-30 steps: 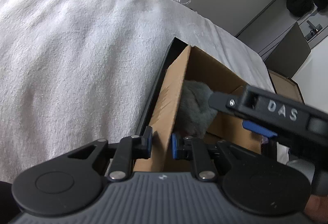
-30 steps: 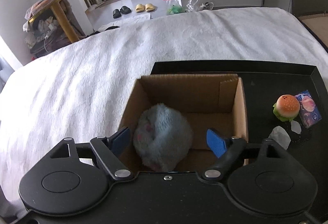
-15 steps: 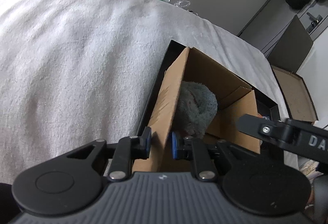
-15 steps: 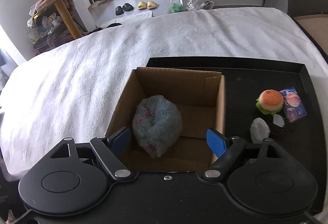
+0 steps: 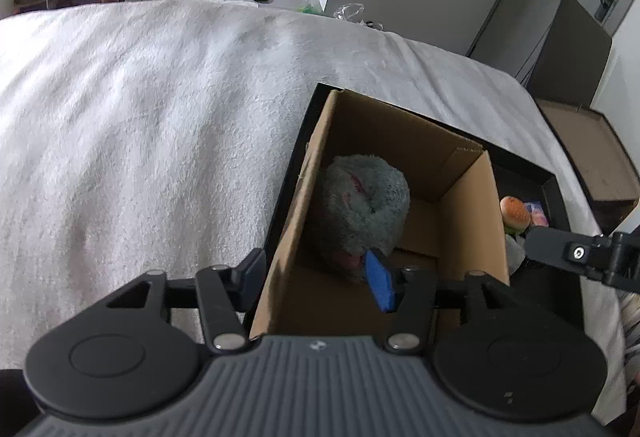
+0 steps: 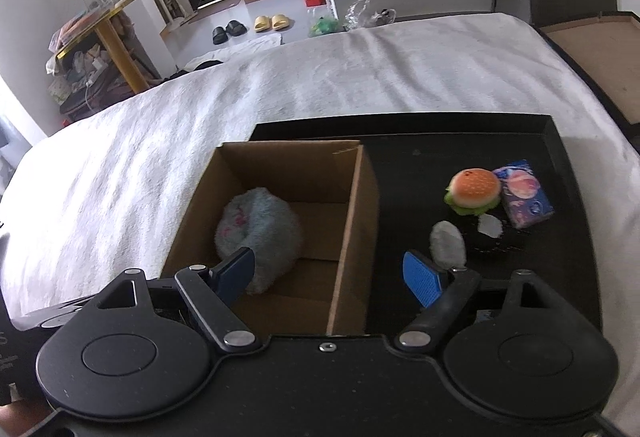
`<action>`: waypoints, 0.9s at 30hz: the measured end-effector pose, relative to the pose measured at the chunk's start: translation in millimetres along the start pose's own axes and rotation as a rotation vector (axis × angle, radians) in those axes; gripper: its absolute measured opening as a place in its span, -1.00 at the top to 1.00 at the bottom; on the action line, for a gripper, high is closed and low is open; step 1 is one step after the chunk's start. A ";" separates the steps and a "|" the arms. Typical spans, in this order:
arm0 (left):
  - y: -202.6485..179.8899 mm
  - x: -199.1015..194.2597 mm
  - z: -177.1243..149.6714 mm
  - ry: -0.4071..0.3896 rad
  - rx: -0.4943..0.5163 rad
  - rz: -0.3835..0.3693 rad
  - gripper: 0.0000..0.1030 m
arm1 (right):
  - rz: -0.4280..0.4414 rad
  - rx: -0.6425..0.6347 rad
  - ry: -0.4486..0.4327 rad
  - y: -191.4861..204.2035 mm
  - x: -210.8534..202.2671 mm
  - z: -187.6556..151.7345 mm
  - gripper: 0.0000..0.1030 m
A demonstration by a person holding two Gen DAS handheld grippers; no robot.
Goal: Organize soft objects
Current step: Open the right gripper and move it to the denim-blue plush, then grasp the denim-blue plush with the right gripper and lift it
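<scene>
A grey fluffy plush [image 6: 260,233] with pink marks lies in an open cardboard box [image 6: 352,237] at the left of a black tray [image 6: 420,141]. It also shows in the left wrist view [image 5: 364,205], in the box [image 5: 296,205]. My left gripper [image 5: 316,277] is open, its jaws astride the box's left wall. My right gripper [image 6: 332,275] is open and empty above the box's near right wall. A burger toy [image 6: 474,191], a small blue packet [image 6: 524,197] and a grey fuzzy piece [image 6: 448,243] lie on the tray to the right.
The tray rests on a white fleecy blanket [image 6: 200,125] covering a bed. A small white scrap [image 6: 490,225] lies by the burger. A brown box [image 6: 600,57] stands past the bed's right edge. Slippers [image 6: 272,23] and a cluttered shelf [image 6: 104,37] are far behind.
My left gripper has let go of the box's left wall and opened. My right gripper has pulled back and shifted right, away from the plush, which stays in the box.
</scene>
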State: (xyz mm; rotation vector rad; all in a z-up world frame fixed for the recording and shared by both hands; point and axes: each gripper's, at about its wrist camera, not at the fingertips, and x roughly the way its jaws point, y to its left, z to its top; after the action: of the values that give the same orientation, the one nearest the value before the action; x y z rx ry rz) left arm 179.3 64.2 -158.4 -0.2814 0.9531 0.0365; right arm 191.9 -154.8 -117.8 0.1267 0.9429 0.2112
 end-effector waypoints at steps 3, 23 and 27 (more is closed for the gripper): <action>-7.6 -0.9 -2.2 0.001 0.031 0.020 -0.20 | -0.004 0.018 -0.005 -12.4 -1.3 -2.6 -0.57; -29.2 5.7 -1.0 0.058 0.108 0.136 -0.35 | -0.018 0.173 0.083 -85.9 34.4 -34.9 -0.48; -34.7 9.6 -0.7 0.080 0.125 0.150 -0.35 | -0.023 0.191 0.117 -95.4 46.5 -38.9 -0.36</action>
State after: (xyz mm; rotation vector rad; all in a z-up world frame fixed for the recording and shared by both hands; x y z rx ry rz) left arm 189.7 29.7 -158.9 -0.0959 1.0499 0.1030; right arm 198.6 -236.1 -196.1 0.2820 1.0795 0.1075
